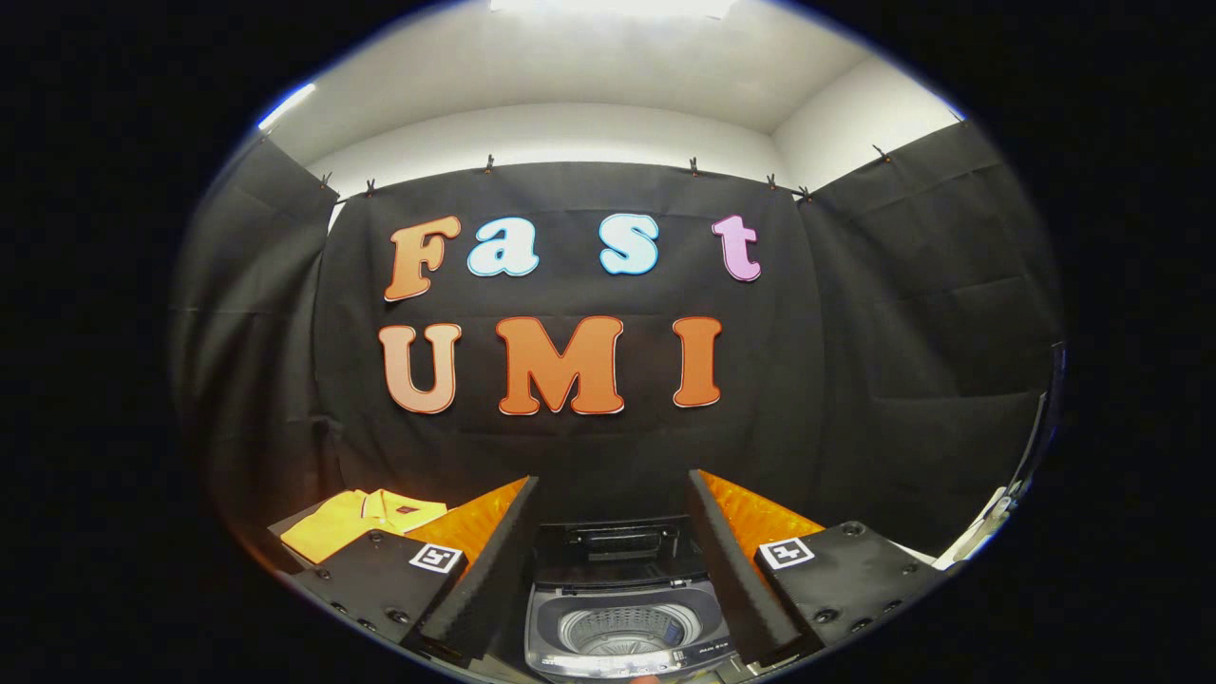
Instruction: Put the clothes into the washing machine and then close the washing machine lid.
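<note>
Here | tongs apart | washing machine lid up | yellow shirt beside, left

The gripper view rides on the gripper and looks forward along its spread fingers, level toward the far cloth wall. The washer, lid up, sits near and low between the fingers; shirt at near left.
</note>
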The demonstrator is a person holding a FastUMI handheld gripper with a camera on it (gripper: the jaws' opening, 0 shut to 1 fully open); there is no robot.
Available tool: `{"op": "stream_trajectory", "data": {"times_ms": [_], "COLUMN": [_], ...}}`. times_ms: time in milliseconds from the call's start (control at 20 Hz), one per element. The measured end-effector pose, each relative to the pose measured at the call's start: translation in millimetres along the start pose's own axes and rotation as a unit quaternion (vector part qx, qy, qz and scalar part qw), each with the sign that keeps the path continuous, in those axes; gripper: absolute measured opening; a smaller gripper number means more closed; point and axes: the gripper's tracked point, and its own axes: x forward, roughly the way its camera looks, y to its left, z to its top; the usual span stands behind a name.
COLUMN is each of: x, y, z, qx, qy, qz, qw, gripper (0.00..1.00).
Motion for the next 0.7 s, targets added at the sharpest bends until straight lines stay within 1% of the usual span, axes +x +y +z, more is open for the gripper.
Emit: {"op": "stream_trajectory", "data": {"times_ms": [150,300,500,700], "x": [2.9,7.9,22.4,42.5], "y": [19.8,61.4,133.0,207.1], "z": [-0.1,-2.0,-9.1,-29.2], "qx": [-0.002,0.001,0.003,0.023], "qy": [0.003,0.012,0.023,0.041], "qz": [0.009,0.031,0.067,0.085], "qw": [1.000,0.999,0.997,0.995], "gripper": [0.96,0.95,0.95,0.95]}}
